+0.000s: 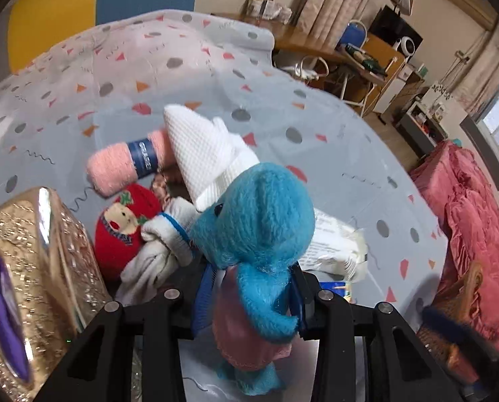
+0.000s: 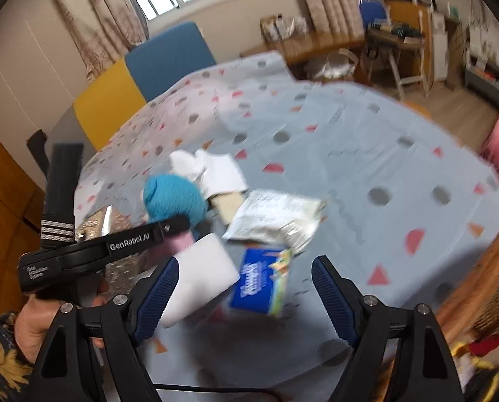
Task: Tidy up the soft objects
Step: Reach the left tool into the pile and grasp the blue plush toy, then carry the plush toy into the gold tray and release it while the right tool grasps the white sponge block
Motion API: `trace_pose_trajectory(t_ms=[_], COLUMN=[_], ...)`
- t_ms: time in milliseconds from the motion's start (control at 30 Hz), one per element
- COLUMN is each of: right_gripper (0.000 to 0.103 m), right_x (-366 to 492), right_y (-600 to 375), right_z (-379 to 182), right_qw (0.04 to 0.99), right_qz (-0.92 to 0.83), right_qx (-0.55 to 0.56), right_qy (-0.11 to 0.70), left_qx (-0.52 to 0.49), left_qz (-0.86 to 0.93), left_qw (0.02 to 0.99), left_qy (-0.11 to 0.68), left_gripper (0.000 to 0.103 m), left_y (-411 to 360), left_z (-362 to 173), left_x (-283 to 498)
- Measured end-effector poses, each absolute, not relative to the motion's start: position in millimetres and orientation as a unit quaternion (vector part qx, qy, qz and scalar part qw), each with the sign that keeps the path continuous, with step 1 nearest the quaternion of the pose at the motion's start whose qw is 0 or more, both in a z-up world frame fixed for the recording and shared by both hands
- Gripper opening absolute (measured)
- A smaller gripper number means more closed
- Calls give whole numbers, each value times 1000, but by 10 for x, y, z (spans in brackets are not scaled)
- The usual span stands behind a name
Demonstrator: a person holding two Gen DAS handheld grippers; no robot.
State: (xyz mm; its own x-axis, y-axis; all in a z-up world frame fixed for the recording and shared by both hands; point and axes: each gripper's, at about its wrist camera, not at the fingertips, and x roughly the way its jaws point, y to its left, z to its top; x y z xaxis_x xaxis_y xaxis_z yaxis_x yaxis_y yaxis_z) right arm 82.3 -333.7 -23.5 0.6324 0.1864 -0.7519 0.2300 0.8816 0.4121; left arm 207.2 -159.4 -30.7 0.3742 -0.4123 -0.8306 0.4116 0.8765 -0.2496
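The left tool [image 1: 249,305] is clamped around the middle of a blue plush toy [image 1: 259,231], its blue pads pressing the pink belly from either side, so the toy stands upright between the jaws just above the bed [image 1: 333,154], a grey sheet dotted with triangles and circles. The toy is light and squashy; its fur gives under pressure, so the torso, where it is held now, looks like the best place to take it, since a limb or the big head would flop and slip. From the toy, a white waffle cloth [image 1: 199,147] lies at about eleven o'clock, a pink yarn skein [image 1: 125,167] at ten, a red knitted hat [image 1: 125,224] at nine and a white sock [image 1: 169,234] touching it on that side; a crinkly plastic packet [image 1: 333,248] sits at three. A gold glittery box [image 1: 31,268] fills the lower left. In the right wrist view the right tool [image 2: 246,288] stands wide with nothing gripped, hovering over a blue tissue pack [image 2: 262,281] and a white sponge block [image 2: 199,278]; this view is blurred. Both are light and yielding; the sponge should take a squeeze across its flat sides, while the tissue pack's smooth wrap may slide.
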Motion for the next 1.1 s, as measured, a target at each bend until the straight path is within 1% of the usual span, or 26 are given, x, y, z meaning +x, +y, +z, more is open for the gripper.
trace_pose_trajectory(t_ms=[233,467,667,800,967,1100], right_gripper=[83,83,83,83,83,83], right_x=[987,1139,1306,1434,1517,1491], right_y=[-3163,-2887,-2577,-2382,-2242,-2151], right_z=[-423,-585,-660,-809,-1036,-1156], right_qw=[838,825,821,813,800,797], right_qz=[16,30,51,49,37,39], right_qx=[272,225,161,119,77,48], right_qy=[473,517,545,568,593,601], left_qx=[-18,-59,-94,-113,-130,-155], left_qz=[-246,-208,-160,-125,-82,-46], left_qw=[846,877,902,916,928,932], left_qy=[473,428,389,363,338,324], left_gripper=[40,40,40,41,41,42], left_y=[-1492,-1025,-339,231,902,1450], left_z=[24,501,843,1021,1105,1042], left_x=[2214,2414,2474,2372,2061,1715])
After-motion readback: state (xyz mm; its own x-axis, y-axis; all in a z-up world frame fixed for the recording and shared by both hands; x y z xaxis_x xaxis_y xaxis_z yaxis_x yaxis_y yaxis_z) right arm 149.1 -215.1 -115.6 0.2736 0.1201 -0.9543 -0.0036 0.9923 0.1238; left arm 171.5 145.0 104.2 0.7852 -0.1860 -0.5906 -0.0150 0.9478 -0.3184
